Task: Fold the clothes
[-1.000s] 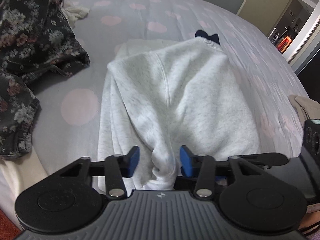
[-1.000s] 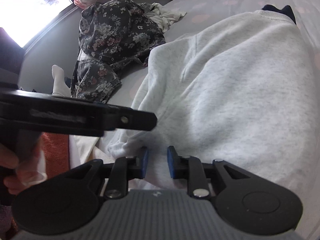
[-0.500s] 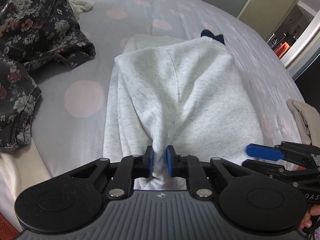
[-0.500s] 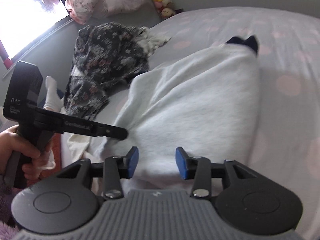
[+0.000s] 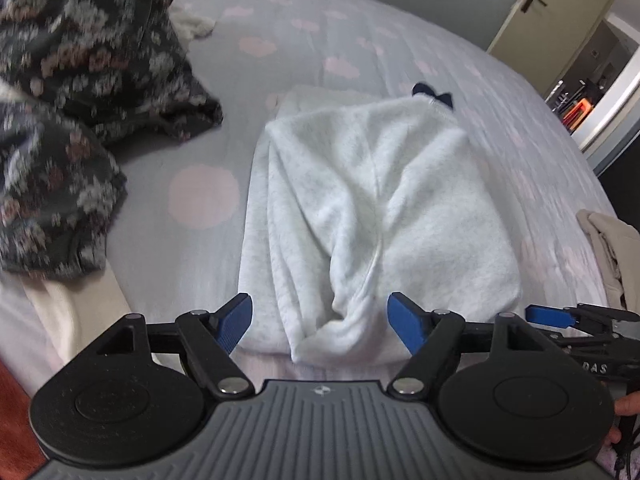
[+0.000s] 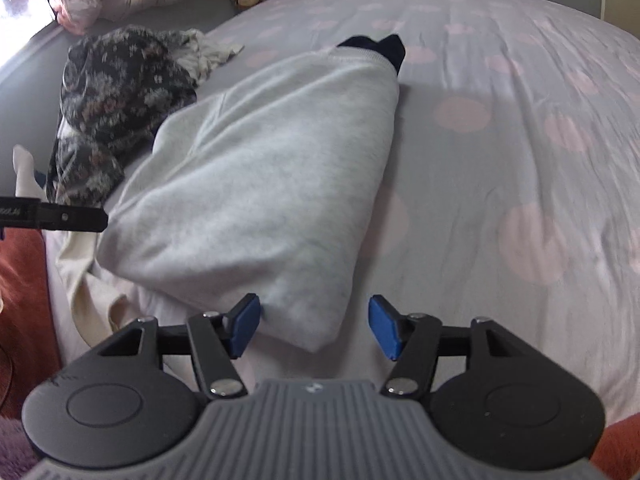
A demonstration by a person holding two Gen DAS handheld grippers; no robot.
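Pale grey sweatshirt (image 5: pixel 372 208) lying part-folded near the bed (image 5: pixel 304 32) edge. Left gripper (image 5: pixel 319 318) and right gripper (image 6: pixel 314 326) both opening wide, holding nothing, near hem between the pads. Risk: loose bunched folds slumping apart once released, spoiling the fold.

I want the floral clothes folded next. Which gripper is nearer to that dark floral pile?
Left. The left gripper has the floral pile just to its left; the right gripper sits across the grey sweatshirt from it.
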